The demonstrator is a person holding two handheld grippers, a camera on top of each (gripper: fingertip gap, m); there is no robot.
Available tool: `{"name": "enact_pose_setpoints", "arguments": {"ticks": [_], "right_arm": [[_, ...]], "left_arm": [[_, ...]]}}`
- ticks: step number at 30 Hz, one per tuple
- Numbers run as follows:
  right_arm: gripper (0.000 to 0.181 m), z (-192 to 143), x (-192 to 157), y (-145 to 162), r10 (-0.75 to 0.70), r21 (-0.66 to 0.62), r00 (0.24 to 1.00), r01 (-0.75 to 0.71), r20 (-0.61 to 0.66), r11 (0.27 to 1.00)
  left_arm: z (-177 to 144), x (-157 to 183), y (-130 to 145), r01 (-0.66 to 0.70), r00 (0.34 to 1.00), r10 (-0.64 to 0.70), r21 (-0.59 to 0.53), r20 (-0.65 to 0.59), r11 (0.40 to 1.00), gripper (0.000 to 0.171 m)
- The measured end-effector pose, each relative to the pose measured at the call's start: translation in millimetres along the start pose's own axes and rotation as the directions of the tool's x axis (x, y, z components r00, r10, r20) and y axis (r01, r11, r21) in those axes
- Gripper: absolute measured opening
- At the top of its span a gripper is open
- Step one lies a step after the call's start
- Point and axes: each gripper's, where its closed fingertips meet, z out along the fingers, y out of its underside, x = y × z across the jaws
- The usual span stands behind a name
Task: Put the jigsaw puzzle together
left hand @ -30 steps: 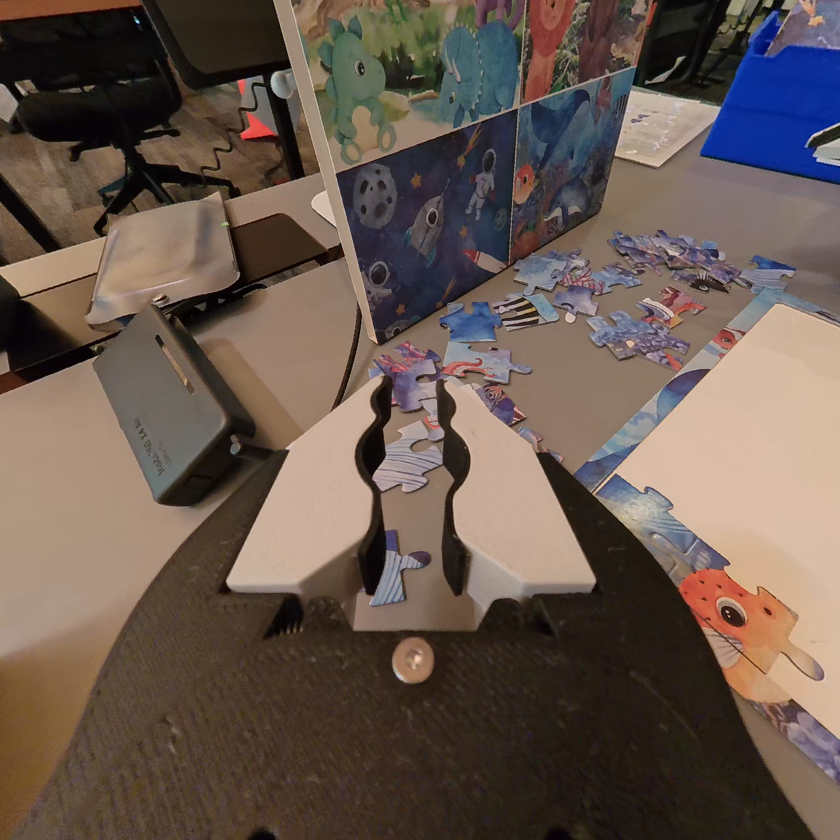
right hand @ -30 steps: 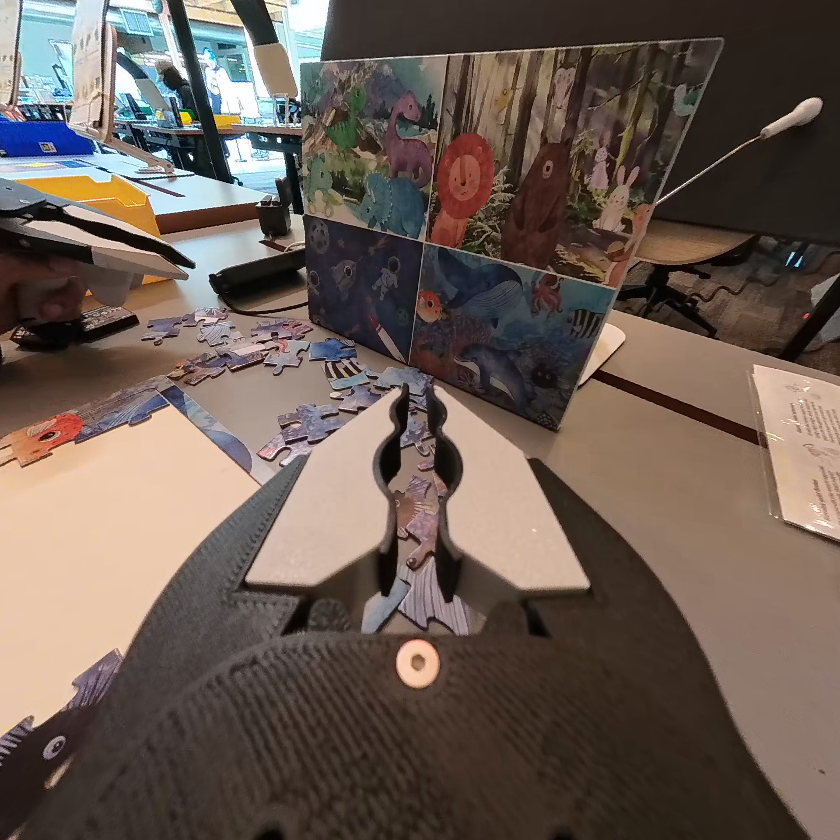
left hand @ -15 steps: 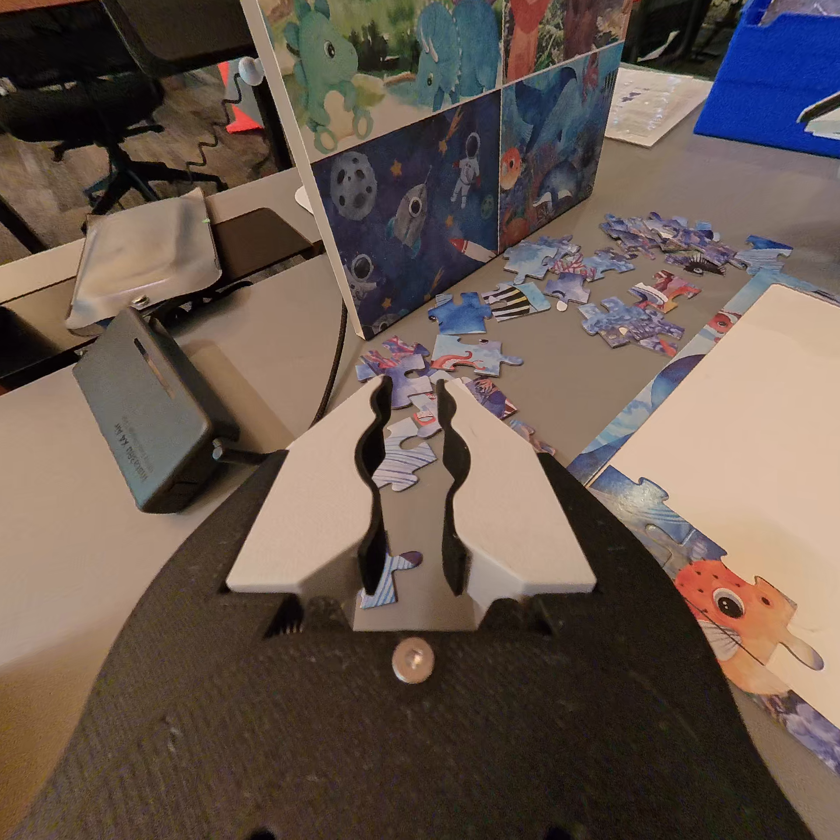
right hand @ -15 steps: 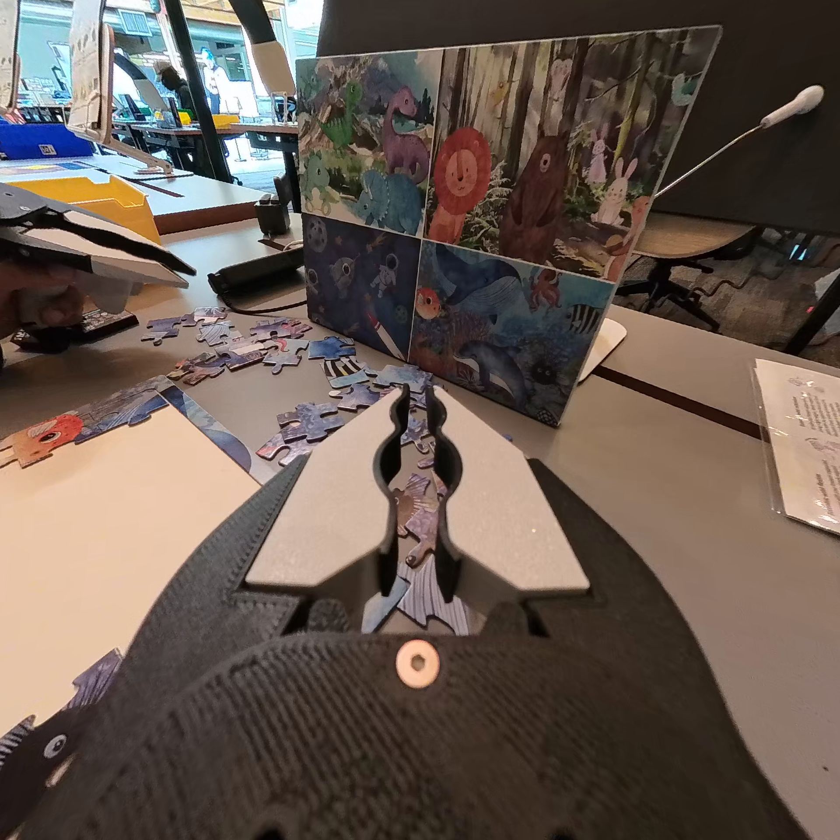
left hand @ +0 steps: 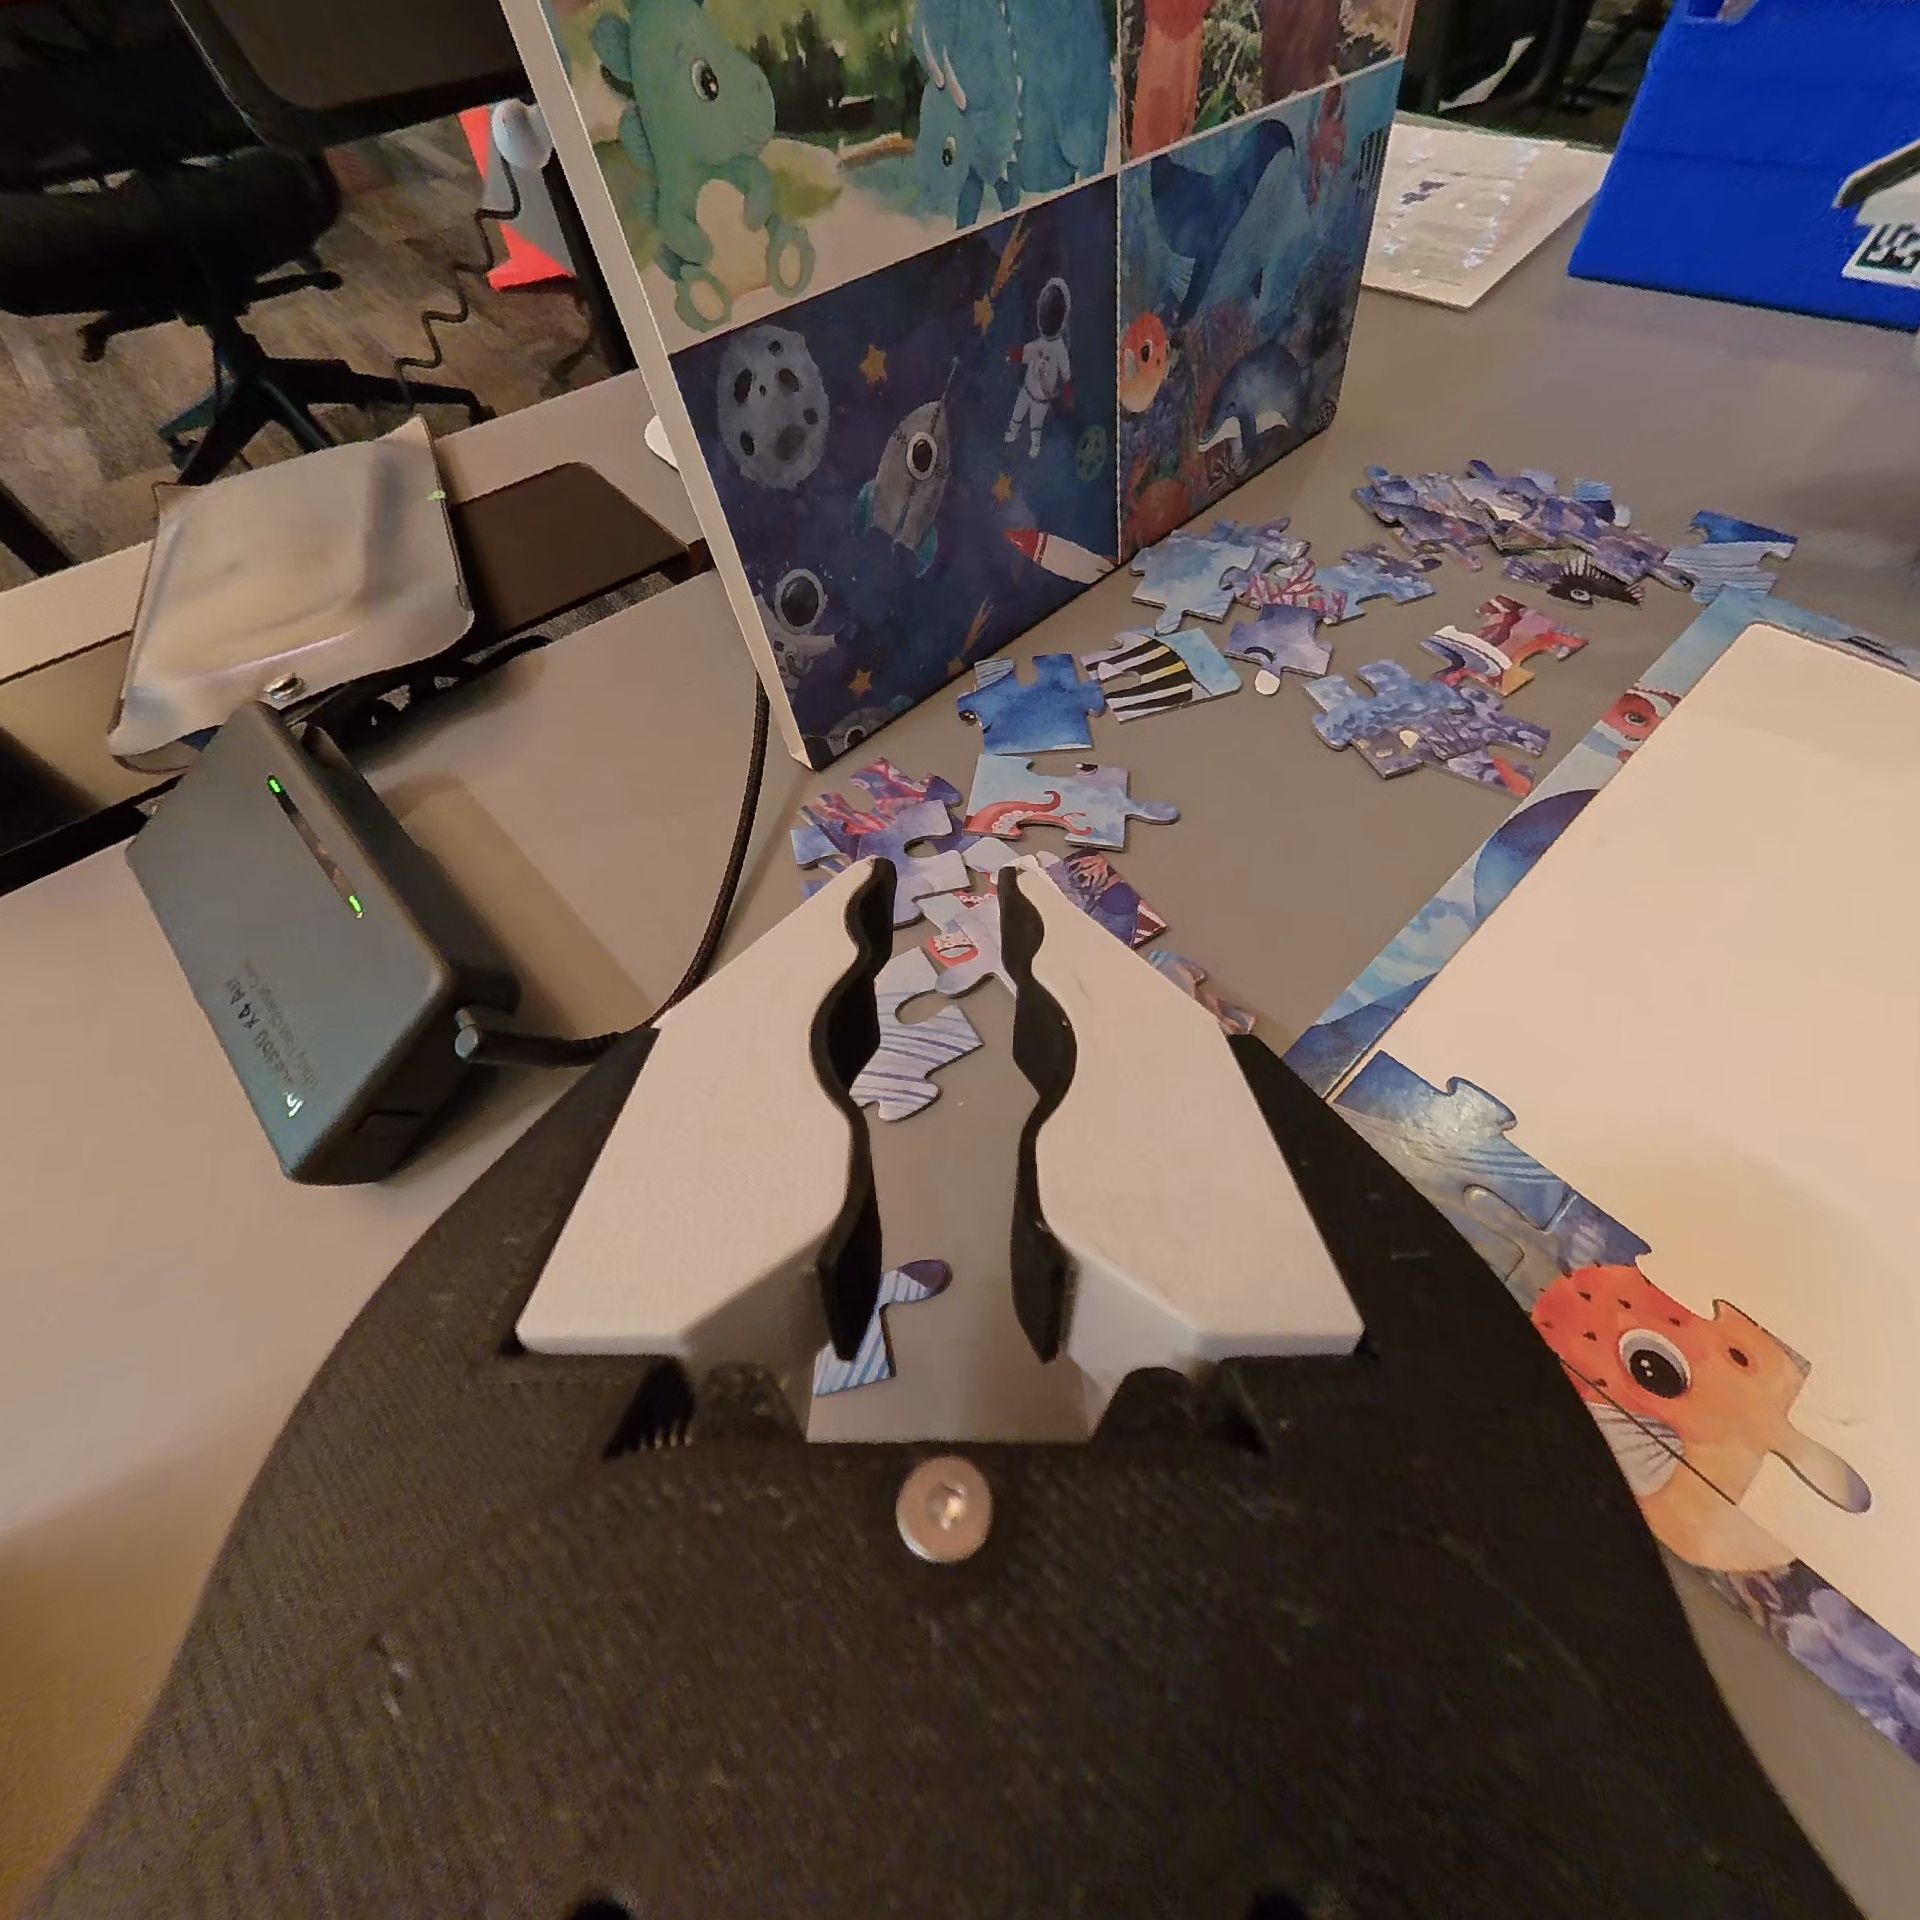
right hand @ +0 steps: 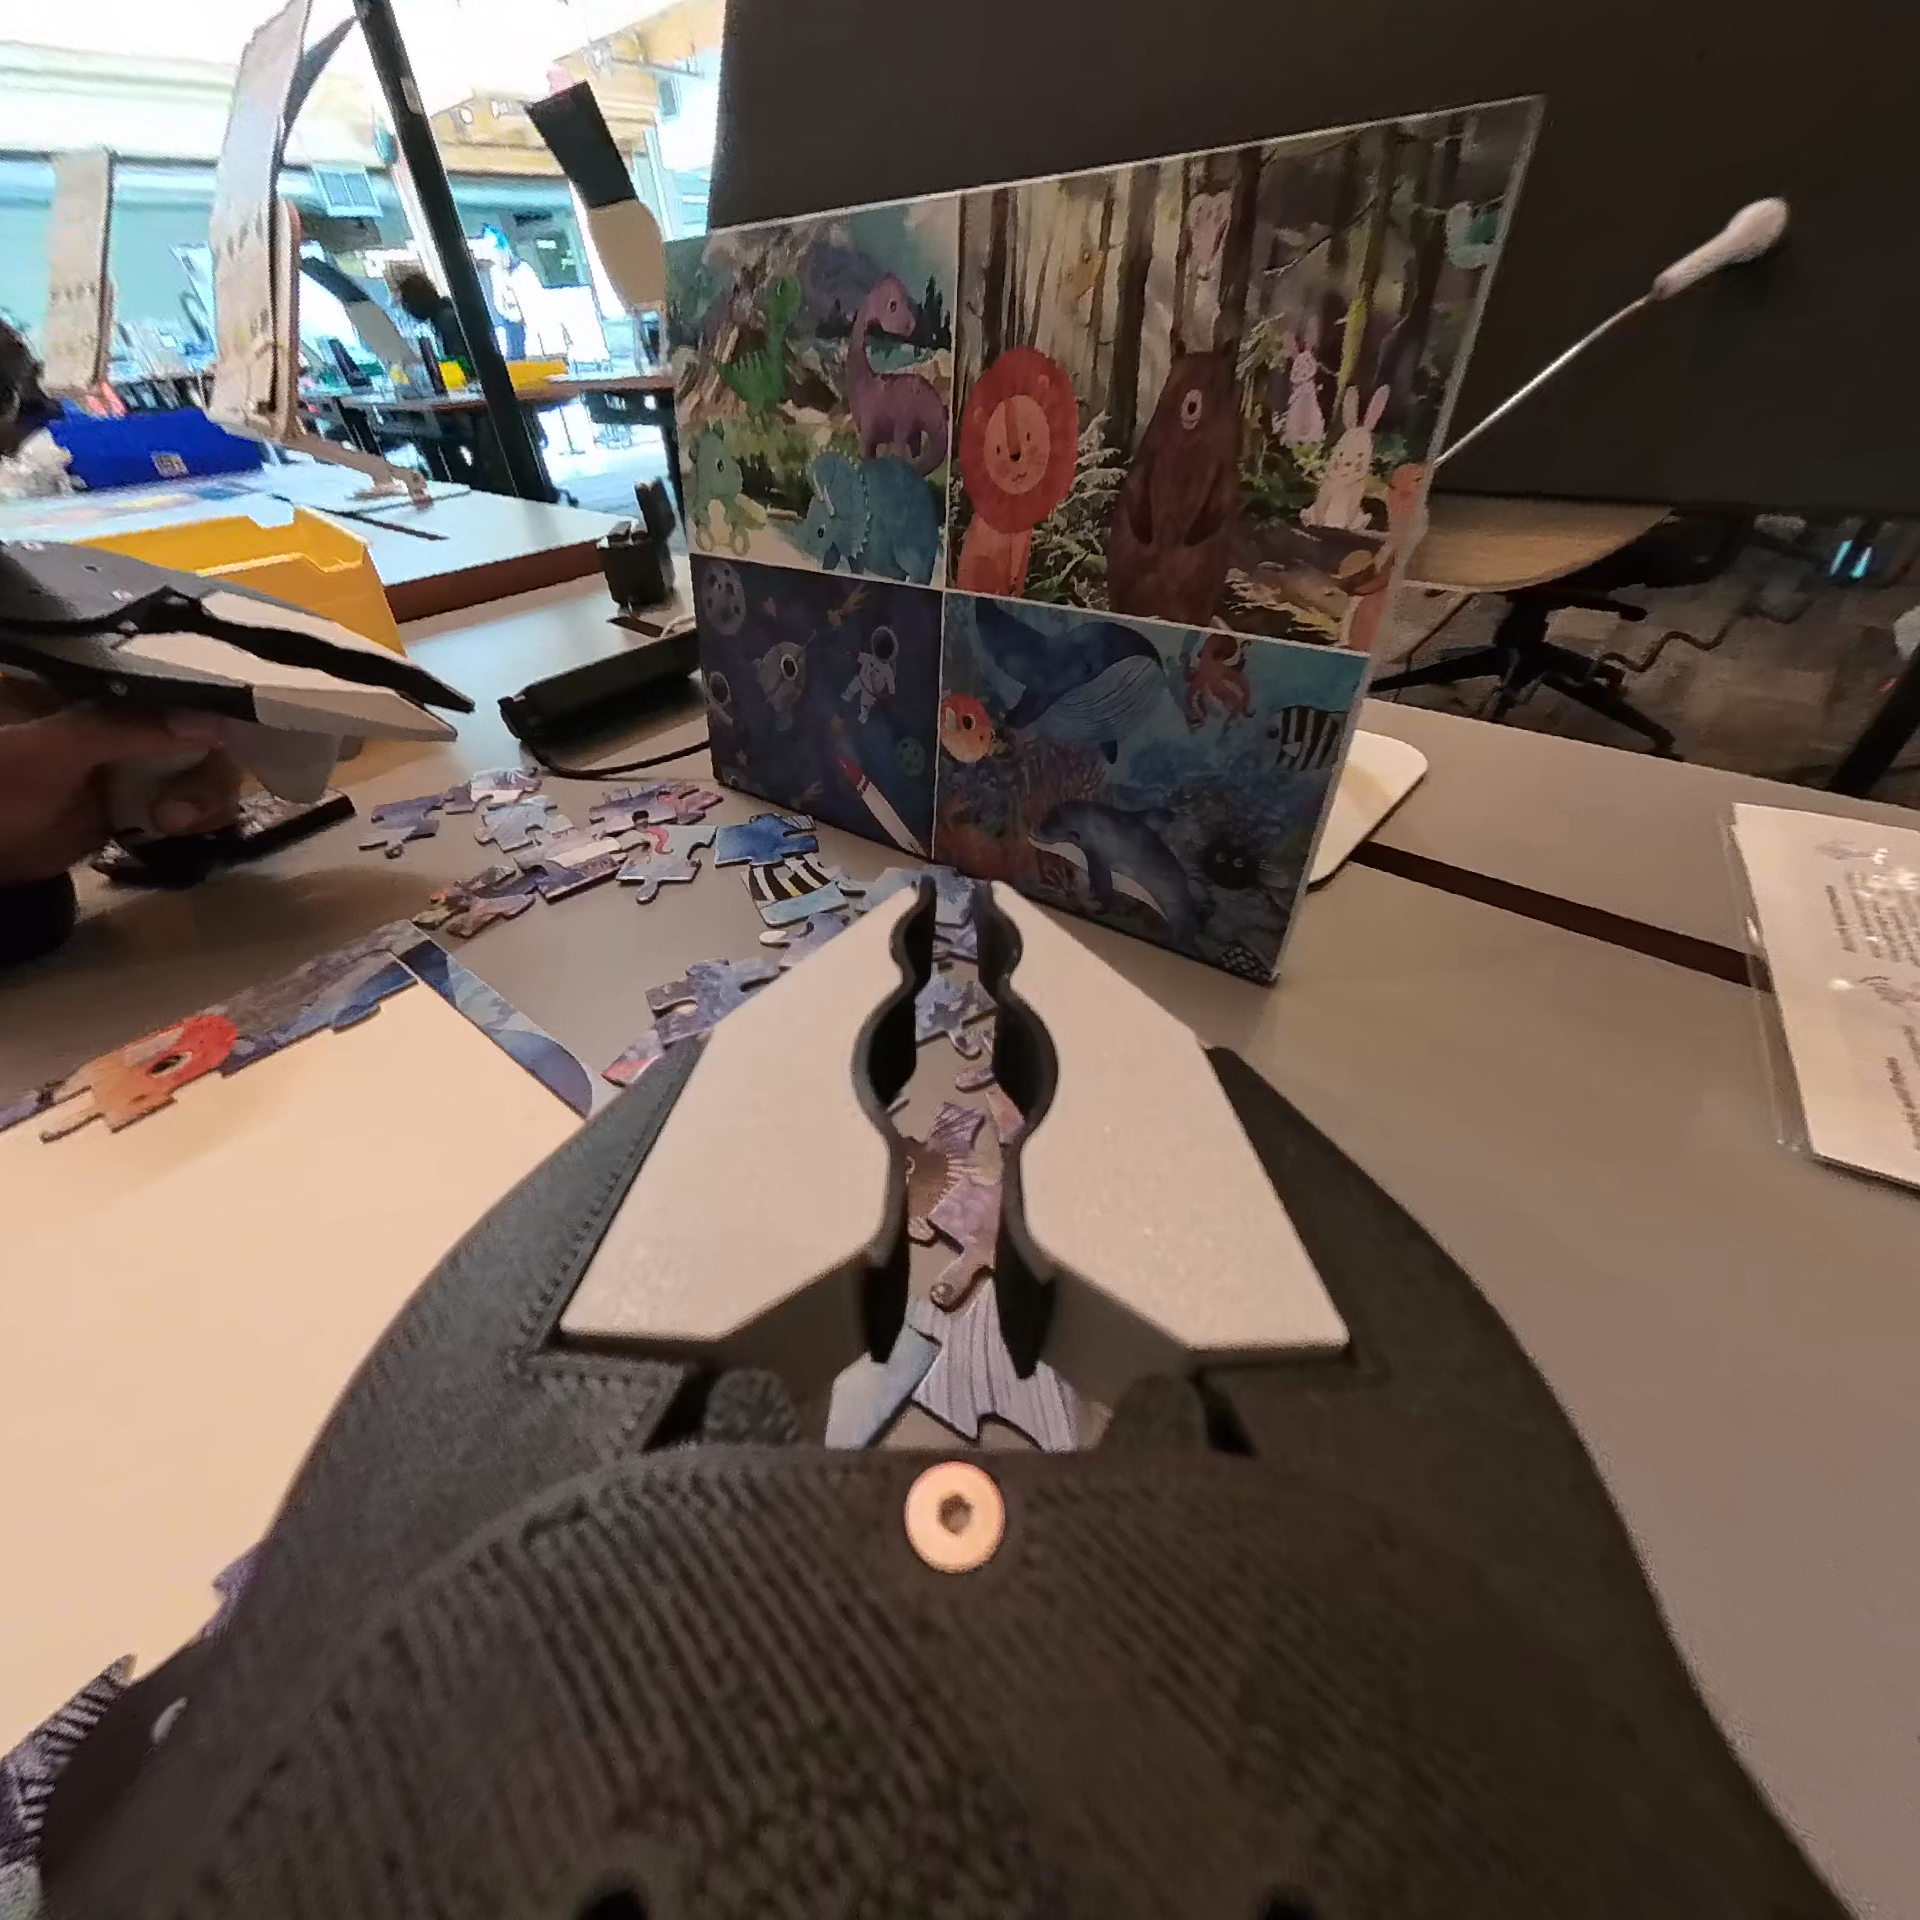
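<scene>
Grey counter carrying an upright reference picture board of four scenes, a white puzzle tray with only its border partly assembled, including an orange fish piece, and loose jigsaw pieces scattered between board and tray. Left gripper hovering above a striped blue piece, slightly parted, holding nothing. Right gripper likewise narrowly parted and empty over more pieces. Apparently at the selecting stage; next, lowering onto one piece and closing on its edge. Dark power bank visible only in the left wrist view; yellow bin and the left gripper from the side only in the right.
</scene>
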Motion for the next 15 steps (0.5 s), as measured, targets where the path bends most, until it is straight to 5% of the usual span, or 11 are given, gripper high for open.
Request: {"name": "enact_pose_setpoints", "arguments": {"ticks": [15], "right_arm": [[0.006, -10, 12, -8, 0.028, 0.037, 0.999, -0.027, -0.027, 0.999]], "left_arm": [[1, 2, 2, -0.021, 1.0, 0.021, -0.014, 0.004, 1.0, 0.019]]}}
